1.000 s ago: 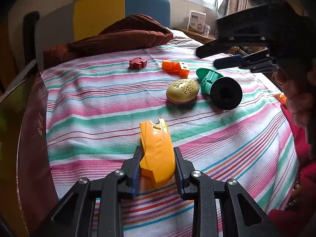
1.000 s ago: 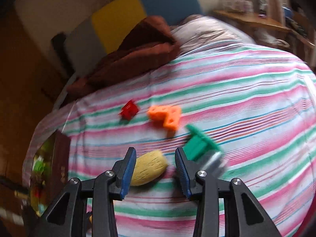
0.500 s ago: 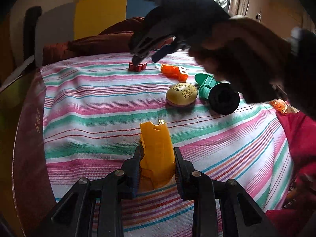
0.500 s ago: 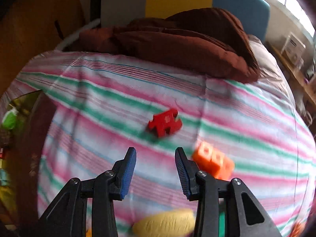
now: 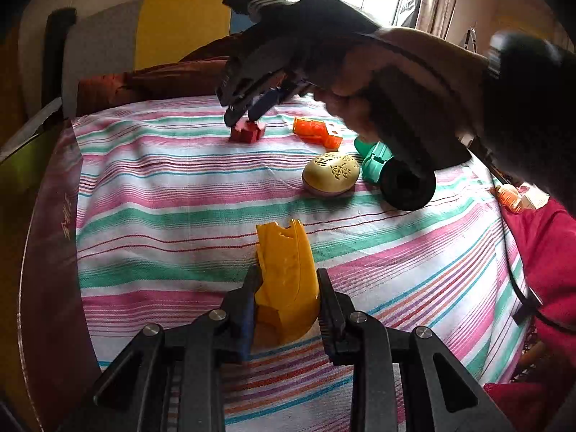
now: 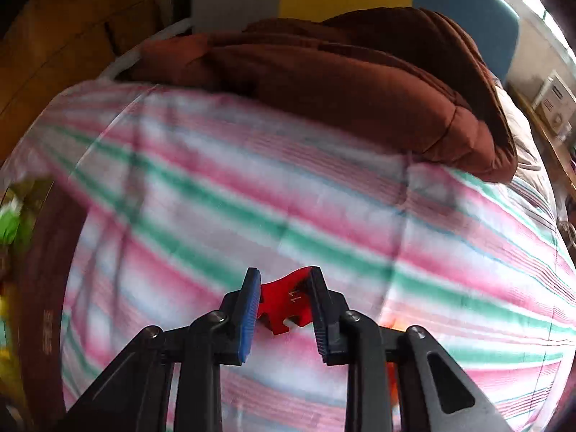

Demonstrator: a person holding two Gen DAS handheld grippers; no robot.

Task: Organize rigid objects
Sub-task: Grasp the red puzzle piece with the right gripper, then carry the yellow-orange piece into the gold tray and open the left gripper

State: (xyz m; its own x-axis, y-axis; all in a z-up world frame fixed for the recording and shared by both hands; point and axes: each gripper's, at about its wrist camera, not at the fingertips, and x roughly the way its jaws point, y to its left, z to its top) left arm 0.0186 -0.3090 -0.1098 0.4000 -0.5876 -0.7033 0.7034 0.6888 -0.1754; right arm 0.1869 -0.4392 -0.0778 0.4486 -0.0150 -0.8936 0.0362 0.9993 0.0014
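Sheet [image 5: 162,194] striped pink, green, white; puzzle piece [image 6: 284,306] red; shell [image 5: 286,280] yellow; egg [image 5: 331,174] cream; blanket [image 6: 360,82] brown.

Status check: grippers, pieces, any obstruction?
Left gripper shut on yellow piece. Right gripper shut on red puzzle piece. Nothing blocking.

Brown quilt [image 6: 360,82] lies on striped bedsheet [image 5: 180,194].

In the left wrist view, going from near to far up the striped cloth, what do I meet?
Left gripper shut on the yellow plastic piece → cream egg-shaped case → orange block → red puzzle piece, pinched by the right gripper → brown quilt.
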